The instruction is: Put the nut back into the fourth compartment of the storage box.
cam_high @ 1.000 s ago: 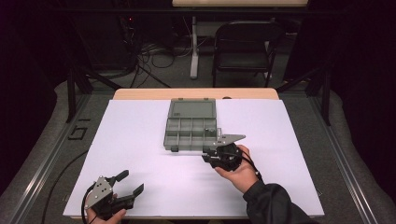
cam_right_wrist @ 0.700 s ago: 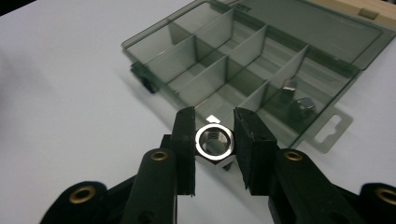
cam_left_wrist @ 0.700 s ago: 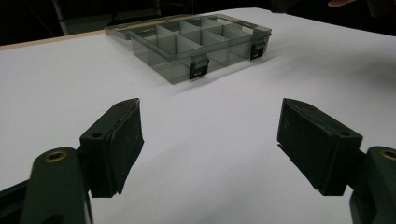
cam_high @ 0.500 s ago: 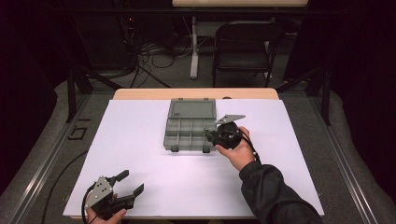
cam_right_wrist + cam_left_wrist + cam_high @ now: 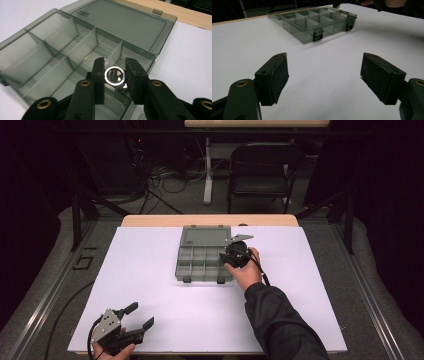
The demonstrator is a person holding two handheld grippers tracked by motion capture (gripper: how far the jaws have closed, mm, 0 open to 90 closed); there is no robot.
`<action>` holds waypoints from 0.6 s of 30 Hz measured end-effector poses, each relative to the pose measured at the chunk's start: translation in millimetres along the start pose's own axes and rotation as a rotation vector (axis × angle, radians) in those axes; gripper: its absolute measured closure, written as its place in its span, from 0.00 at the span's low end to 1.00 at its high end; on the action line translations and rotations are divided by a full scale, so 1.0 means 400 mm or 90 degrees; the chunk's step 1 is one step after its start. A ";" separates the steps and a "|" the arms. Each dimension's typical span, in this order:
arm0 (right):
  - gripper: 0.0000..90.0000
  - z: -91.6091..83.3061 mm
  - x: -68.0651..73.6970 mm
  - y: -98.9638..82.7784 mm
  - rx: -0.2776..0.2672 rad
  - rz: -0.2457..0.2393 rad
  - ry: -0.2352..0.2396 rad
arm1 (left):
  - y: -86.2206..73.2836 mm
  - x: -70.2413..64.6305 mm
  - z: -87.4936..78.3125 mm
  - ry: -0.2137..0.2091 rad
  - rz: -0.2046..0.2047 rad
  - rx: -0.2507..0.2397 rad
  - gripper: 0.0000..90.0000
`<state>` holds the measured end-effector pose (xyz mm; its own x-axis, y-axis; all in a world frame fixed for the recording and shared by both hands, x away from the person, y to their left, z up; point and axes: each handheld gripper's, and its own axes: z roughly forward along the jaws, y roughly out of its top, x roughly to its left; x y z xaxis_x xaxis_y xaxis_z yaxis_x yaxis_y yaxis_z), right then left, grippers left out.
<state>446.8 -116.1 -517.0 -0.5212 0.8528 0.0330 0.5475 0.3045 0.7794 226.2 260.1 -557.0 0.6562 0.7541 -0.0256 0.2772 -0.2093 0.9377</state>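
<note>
A white sheet covered the worktop (image 5: 150,270), leaving a strip of bare wood along the far edge. Broad open room lay to the left of and in front of the organiser box (image 5: 202,260), and more to its right.

The box sat toward the far middle of the worktop, its lid (image 5: 130,23) folded back flat on the far side. It was smoky grey, see-through plastic, split by dividers into small compartments, with two dark latches (image 5: 318,37) on its near wall. Raised lettering on the lid was too small to read.

The right hand-held gripper (image 5: 114,72) hung over the box's right end, its jaws narrowed onto a shiny silver hex nut (image 5: 114,76) with a threaded bore, held above a compartment at that end. Another bit of bright metal showed just under it.

The left hand-held gripper (image 5: 135,320) rested near the worktop's near left corner, well apart from the box, its jaws spread wide with nothing between them.
</note>
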 end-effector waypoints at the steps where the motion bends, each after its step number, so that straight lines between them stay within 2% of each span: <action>1: 0.78 0.005 -0.002 0.002 -0.001 -0.002 -0.004 | 0.000 -0.001 0.001 0.000 -0.005 -0.002 0.25; 5: 0.78 0.019 -0.008 0.005 0.006 0.012 -0.008 | -0.001 0.002 0.000 0.001 -0.008 -0.006 0.25; 7: 0.78 0.024 -0.011 0.003 0.009 0.010 -0.019 | -0.001 0.002 -0.001 0.001 -0.007 -0.006 0.25; 10: 0.68 0.025 -0.016 0.002 0.005 0.019 -0.016 | -0.001 0.001 -0.001 0.000 -0.007 -0.002 0.25; 13: 0.65 0.012 -0.018 0.005 -0.007 0.012 -0.022 | -0.001 0.001 -0.002 0.001 -0.005 -0.003 0.25; 14: 0.63 0.005 -0.019 0.006 -0.006 0.010 -0.020 | -0.002 0.001 -0.001 0.005 -0.006 -0.010 0.25; 18: 0.60 -0.029 -0.018 0.007 -0.017 -0.003 -0.009 | -0.001 0.001 -0.003 0.003 -0.004 -0.006 0.25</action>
<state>444.5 -126.2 -508.0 -0.5137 0.8577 0.0207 0.5278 0.2969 0.7958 225.5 261.4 -556.8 0.6512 0.7583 -0.0302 0.2751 -0.1988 0.9406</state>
